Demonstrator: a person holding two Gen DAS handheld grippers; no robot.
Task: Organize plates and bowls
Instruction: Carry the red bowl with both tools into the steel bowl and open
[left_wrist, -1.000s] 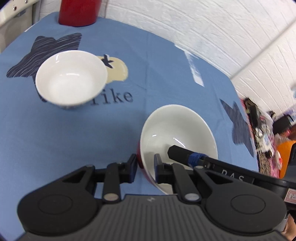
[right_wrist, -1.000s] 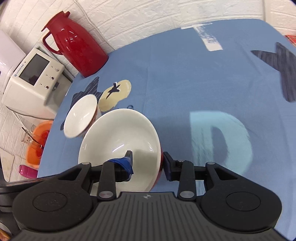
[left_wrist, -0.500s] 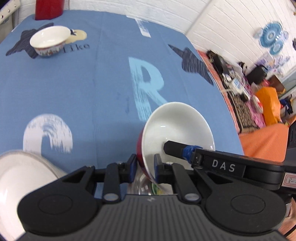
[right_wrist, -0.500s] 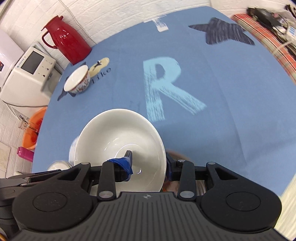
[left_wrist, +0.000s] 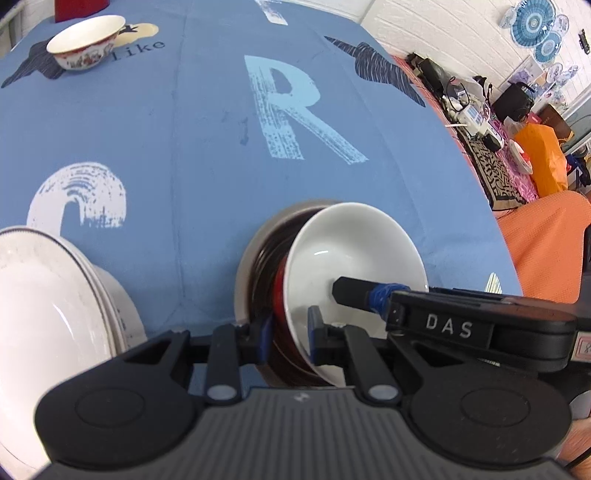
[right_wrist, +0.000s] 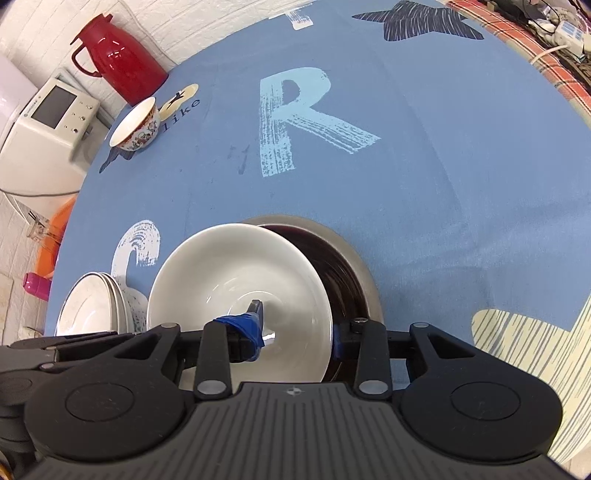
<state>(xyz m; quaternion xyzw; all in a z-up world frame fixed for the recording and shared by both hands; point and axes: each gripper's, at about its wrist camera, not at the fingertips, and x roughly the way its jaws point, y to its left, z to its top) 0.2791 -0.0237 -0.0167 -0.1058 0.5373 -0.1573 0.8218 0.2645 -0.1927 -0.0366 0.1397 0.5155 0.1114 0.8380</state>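
A bowl (left_wrist: 351, 251), white inside and red outside, hangs tilted just over a dark dish with a grey rim (left_wrist: 251, 258) near the table's front edge. My left gripper (left_wrist: 290, 336) is shut on the bowl's near rim, one finger inside and one outside. My right gripper (right_wrist: 299, 332) is shut on the same bowl (right_wrist: 229, 266), its blue-taped finger (right_wrist: 255, 317) resting inside. The dark dish (right_wrist: 354, 266) shows under and to the right of the bowl. A stack of white dark-rimmed bowls (left_wrist: 55, 295) stands to the left. A small flower-patterned bowl (left_wrist: 86, 44) sits far back left.
The blue tablecloth (right_wrist: 424, 166) carries a large pale letter R. A red thermos (right_wrist: 118, 55) and a white appliance (right_wrist: 48, 114) stand beyond the far left edge. The stacked white bowls (right_wrist: 92, 306) sit close to the left gripper's body. Clutter and orange fabric (left_wrist: 543, 236) lie off the table's right side.
Both grippers carried the red-and-white bowl from beside the patterned bowl at the far side to the near edge. It now hangs over the dark dish.
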